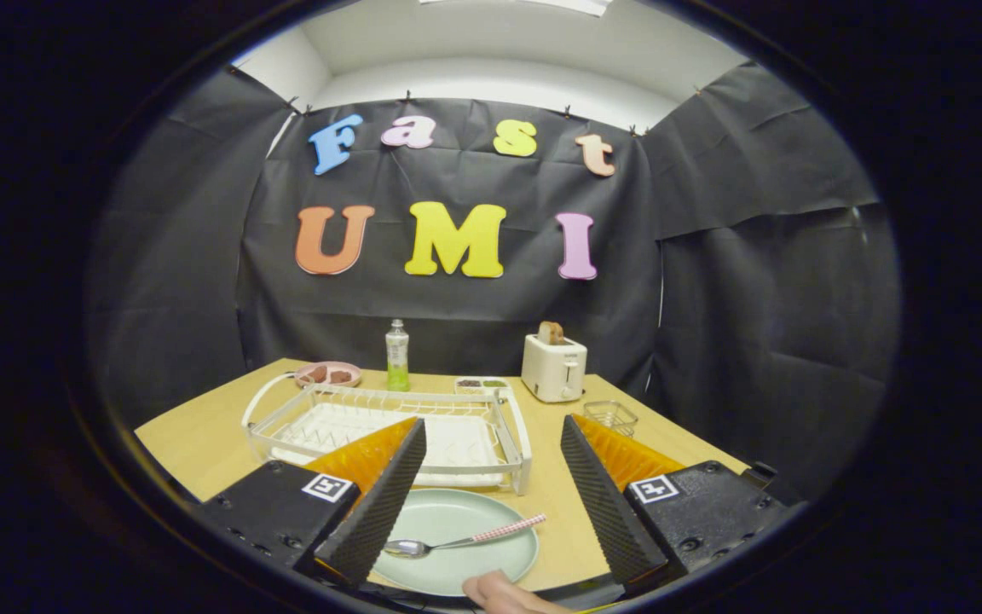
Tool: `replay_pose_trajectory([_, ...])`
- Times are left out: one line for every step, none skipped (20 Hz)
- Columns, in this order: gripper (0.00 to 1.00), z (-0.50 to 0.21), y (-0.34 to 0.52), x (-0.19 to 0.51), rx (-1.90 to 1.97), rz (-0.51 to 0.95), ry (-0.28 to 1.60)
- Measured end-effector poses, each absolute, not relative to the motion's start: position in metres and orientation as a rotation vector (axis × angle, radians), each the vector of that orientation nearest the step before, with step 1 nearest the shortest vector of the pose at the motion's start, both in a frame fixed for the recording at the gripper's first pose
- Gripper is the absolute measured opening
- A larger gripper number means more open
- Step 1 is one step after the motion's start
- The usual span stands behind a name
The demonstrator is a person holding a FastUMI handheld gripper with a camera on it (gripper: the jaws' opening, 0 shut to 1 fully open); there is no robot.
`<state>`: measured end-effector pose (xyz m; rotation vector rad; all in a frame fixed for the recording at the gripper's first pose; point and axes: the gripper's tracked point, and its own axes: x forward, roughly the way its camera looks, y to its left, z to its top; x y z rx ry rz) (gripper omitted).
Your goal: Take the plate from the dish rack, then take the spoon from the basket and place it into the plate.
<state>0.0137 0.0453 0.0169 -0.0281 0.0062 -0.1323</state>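
A pale green plate (457,533) lies flat on the wooden table (201,439), in front of the white dish rack (389,422). A spoon (465,541) with a checked pink handle rests in the plate, bowl toward the left finger, handle reaching over the right rim. My gripper (491,490) is open above the plate, with nothing between its fingers. The rack beyond the fingers holds no dishes. A small clear wire basket (610,415) stands right of the rack, just beyond the right finger.
A fingertip (499,593) of a person shows at the plate's near edge. At the table's back stand a pink dish with food (328,373), a green bottle (397,356), a small tray (481,385) and a white toaster (553,365) with bread.
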Motion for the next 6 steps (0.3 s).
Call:
replay_pose_trajectory([1.0,0.0164,0.0429,0.0139,-0.027,-0.134,0.006])
replay_pose_trajectory([1.0,0.0156,0.0424,0.0147,-0.027,-0.135,0.008])
replay_pose_trajectory([1.0,0.0138,0.0413,0.0154,-0.026,-0.135,0.013])
replay_pose_trajectory([1.0,0.0127,0.0413,0.0157,-0.026,-0.134,0.016])
replay_pose_trajectory([1.0,0.0131,0.0413,0.0164,-0.027,-0.134,0.016])
replay_pose_trajectory([1.0,0.0136,0.0412,0.0171,-0.028,-0.134,0.015])
